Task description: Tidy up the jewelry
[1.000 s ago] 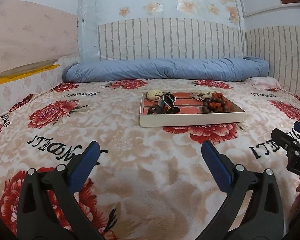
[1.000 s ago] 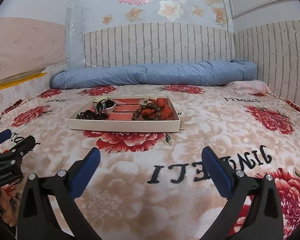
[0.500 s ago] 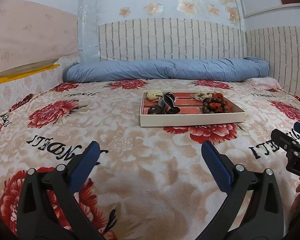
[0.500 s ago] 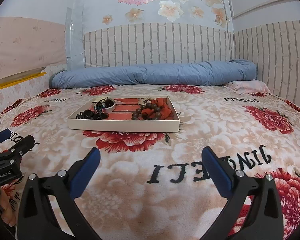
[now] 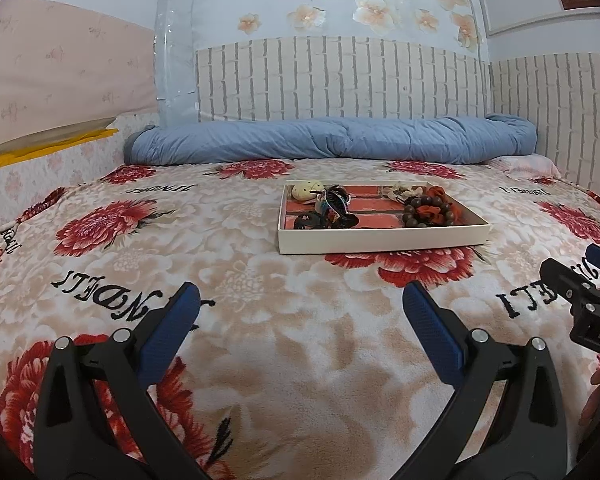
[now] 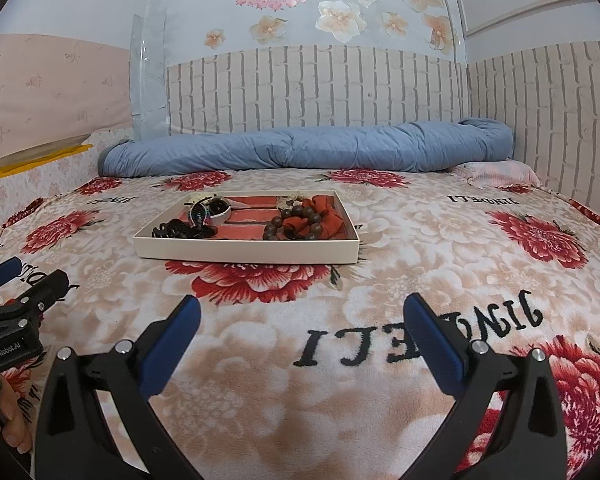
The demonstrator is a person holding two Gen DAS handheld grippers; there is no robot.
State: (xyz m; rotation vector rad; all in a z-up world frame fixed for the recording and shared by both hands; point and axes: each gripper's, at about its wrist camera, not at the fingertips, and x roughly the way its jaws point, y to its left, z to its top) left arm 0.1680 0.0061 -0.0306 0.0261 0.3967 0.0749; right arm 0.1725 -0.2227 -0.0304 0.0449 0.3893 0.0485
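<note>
The jewelry tray (image 6: 247, 249) lies ahead-left of the released right gripper (image 6: 300, 322) and ahead-right of the equally released left gripper (image 5: 299, 312), long axis crosswise.

Shallow cream tray (image 5: 380, 240) on bed, holding beads (image 5: 424, 210), hair clips (image 5: 332, 216)

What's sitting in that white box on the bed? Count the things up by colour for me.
In the white box:
Black hair claws: 2, as far as I can tell
Brown bead bracelet: 1
Red scrunchie: 1
Cream shell-like piece: 1
Pale cluster, unclear: 1
Total: about 6
</note>
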